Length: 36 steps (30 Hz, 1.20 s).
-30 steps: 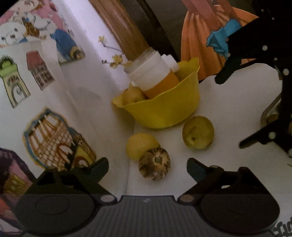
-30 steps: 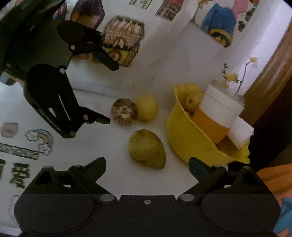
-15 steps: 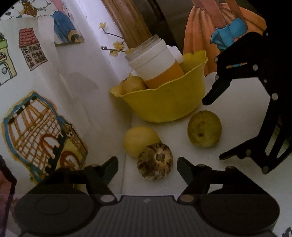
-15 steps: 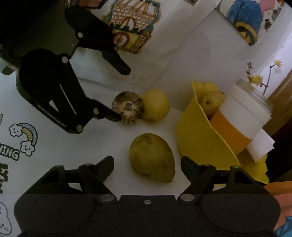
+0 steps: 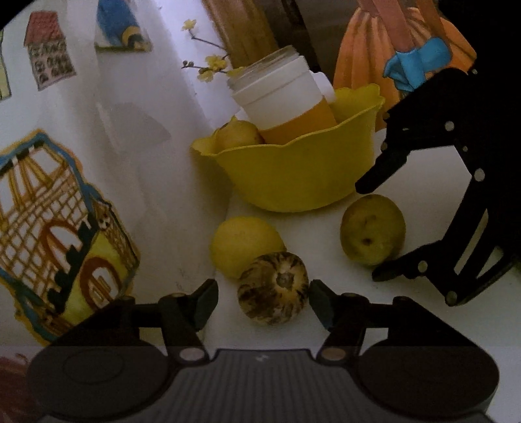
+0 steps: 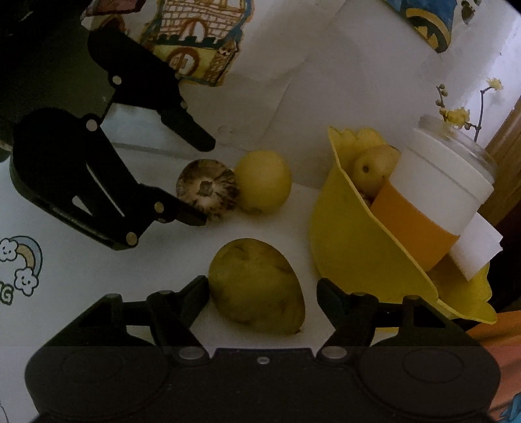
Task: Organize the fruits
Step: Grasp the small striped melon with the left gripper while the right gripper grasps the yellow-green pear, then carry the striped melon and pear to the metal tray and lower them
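A brown striped round fruit (image 5: 273, 289) lies on the white table between the open fingers of my left gripper (image 5: 263, 301); it also shows in the right wrist view (image 6: 207, 188). A yellow lemon-like fruit (image 5: 245, 244) touches it behind. A greenish-yellow pear-like fruit (image 6: 255, 285) lies between the open fingers of my right gripper (image 6: 262, 297); it also shows in the left wrist view (image 5: 372, 230). A yellow bowl (image 5: 293, 174) holds a yellow fruit (image 5: 238, 134) and an orange-and-white cup (image 5: 286, 104).
A wall with cartoon house stickers (image 5: 62, 224) stands close on the left. A wooden post (image 5: 241, 29) and a twig with yellow flowers (image 5: 208, 65) are behind the bowl. An orange cloth (image 5: 400, 45) hangs at the back right.
Both grippers have moved forward. The striped fruit now sits between my left fingers and the pear-like fruit between my right fingers. Both jaws have narrowed a little.
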Tool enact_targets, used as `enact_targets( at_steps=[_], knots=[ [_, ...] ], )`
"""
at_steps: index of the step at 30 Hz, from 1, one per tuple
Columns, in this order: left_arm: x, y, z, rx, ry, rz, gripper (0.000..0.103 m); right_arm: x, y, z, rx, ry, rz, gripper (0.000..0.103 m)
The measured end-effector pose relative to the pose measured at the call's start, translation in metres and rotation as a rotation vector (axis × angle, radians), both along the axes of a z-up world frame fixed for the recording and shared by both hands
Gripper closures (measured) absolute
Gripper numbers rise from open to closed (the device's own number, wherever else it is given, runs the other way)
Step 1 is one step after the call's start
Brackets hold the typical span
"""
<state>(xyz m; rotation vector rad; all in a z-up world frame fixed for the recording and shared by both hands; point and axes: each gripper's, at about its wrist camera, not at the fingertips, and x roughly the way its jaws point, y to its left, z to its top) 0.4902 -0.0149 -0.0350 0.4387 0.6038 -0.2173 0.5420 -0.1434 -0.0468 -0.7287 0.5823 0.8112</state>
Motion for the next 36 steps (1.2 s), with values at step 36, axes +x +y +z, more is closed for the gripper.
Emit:
enact_targets(
  at_steps=[36],
  knots=[
    [-0.092, 0.027, 0.011, -0.28, 0.022, 0.129, 0.052, -0.098, -0.002, 0.031, 0.001, -0.132, 0.036, 0.044]
  ],
)
